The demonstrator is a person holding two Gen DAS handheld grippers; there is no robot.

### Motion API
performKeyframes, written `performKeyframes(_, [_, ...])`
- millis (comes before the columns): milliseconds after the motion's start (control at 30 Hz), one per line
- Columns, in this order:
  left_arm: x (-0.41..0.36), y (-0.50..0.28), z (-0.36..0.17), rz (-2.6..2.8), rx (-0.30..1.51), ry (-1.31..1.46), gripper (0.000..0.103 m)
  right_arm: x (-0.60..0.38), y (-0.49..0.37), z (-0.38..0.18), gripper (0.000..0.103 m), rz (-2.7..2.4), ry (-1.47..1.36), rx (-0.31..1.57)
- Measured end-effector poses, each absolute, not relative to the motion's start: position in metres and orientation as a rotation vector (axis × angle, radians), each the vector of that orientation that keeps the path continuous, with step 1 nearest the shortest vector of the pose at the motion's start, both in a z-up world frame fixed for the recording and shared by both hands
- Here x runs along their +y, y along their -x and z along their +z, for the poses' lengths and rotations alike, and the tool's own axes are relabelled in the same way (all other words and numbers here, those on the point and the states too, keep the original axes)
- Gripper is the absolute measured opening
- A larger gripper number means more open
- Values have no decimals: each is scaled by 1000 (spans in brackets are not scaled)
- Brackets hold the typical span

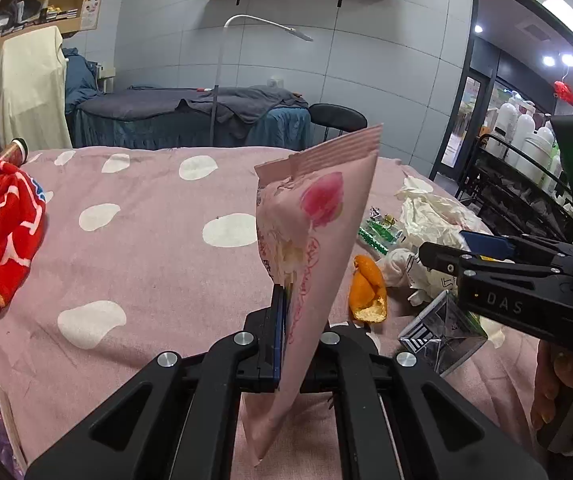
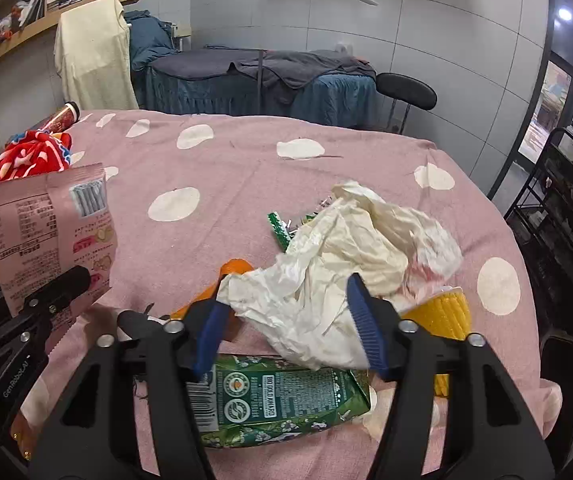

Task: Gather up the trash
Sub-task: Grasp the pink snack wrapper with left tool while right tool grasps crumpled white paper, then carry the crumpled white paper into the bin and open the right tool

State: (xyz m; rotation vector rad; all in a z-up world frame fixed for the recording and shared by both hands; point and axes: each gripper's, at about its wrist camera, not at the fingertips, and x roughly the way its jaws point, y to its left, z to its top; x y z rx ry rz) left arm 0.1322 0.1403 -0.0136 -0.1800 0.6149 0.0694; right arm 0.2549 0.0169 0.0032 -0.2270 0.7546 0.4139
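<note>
The left gripper (image 1: 286, 328) is clamped on a pink pouch (image 1: 318, 240), held upright above the bed (image 1: 146, 248); its right finger is hidden behind the pouch. The right gripper (image 2: 286, 332) stands part-open around crumpled paper (image 2: 350, 264), pad contact unclear. A green packet (image 2: 278, 396) lies half-hidden beneath, by orange peel (image 1: 366, 288) near the bed's right edge.
</note>
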Motion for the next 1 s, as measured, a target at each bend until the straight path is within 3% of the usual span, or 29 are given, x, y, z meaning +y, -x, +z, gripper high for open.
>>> performKeyframes(67, [140,-130,-14,68,613,182,4,9,-256,3,28,403,215,752])
performKeyframes(200, [140,-124,-11,64,600,190,4,-2,-251,8,18,379,219,708])
performKeyframes(533, [128,-109,3,34,555,183,4,-27,-217,38,16,358,238,561])
performKeyframes(1000, [90,-94,38,-94,475,187,3,-79,-170,64,15,410,137,516])
